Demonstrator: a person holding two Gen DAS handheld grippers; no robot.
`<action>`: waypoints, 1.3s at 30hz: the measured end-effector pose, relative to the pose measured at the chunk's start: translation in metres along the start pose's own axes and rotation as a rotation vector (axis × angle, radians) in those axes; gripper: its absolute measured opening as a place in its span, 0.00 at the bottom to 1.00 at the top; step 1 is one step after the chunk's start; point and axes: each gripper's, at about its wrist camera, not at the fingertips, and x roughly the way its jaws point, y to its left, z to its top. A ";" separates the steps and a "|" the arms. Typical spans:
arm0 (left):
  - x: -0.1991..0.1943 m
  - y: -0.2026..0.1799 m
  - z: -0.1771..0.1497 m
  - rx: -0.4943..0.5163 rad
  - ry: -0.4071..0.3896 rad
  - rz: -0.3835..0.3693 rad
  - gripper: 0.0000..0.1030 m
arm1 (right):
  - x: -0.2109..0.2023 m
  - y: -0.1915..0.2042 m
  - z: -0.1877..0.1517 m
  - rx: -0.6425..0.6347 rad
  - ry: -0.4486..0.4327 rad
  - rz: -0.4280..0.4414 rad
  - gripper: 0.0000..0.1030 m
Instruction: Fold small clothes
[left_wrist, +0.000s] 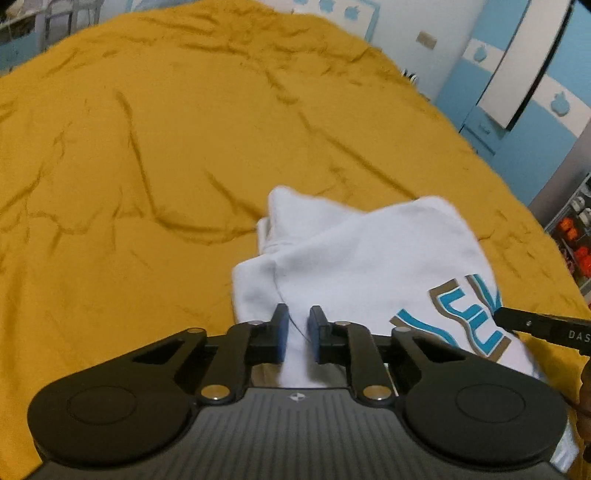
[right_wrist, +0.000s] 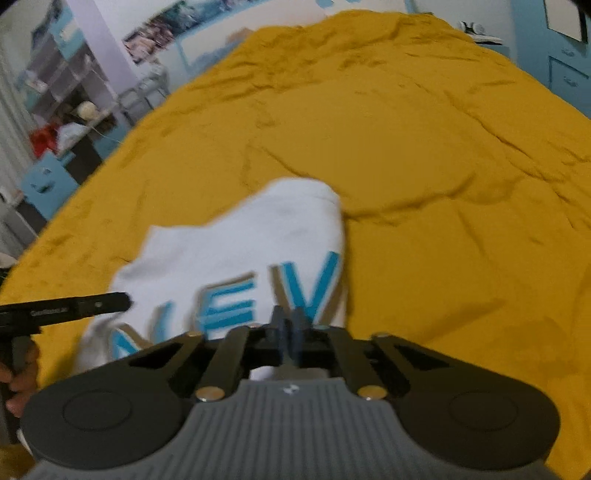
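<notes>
We see a small white cotton garment (left_wrist: 354, 258) with blue and tan lettering lying rumpled on the mustard-yellow bedspread (left_wrist: 147, 147). Our left tool (left_wrist: 298, 328) has its blue-padded jaws a little apart, white fabric running between them; whether they pinch it we cannot tell. Our right tool (right_wrist: 290, 332) has its jaws pressed together at the shirt's near edge.

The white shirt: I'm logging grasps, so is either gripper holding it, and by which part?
The right gripper is shut on the white shirt, at its near edge below the blue lettering. The left gripper straddles the near edge with a gap; hold cannot be told.
</notes>
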 end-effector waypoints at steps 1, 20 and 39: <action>0.001 0.002 0.000 -0.013 0.004 -0.003 0.18 | 0.003 -0.002 0.000 0.012 0.006 -0.002 0.00; -0.122 -0.065 -0.057 0.137 -0.071 -0.075 0.19 | -0.125 0.058 -0.062 -0.176 -0.055 -0.005 0.22; -0.089 -0.055 -0.145 0.158 -0.018 0.020 0.17 | -0.088 0.053 -0.158 -0.279 -0.004 -0.096 0.19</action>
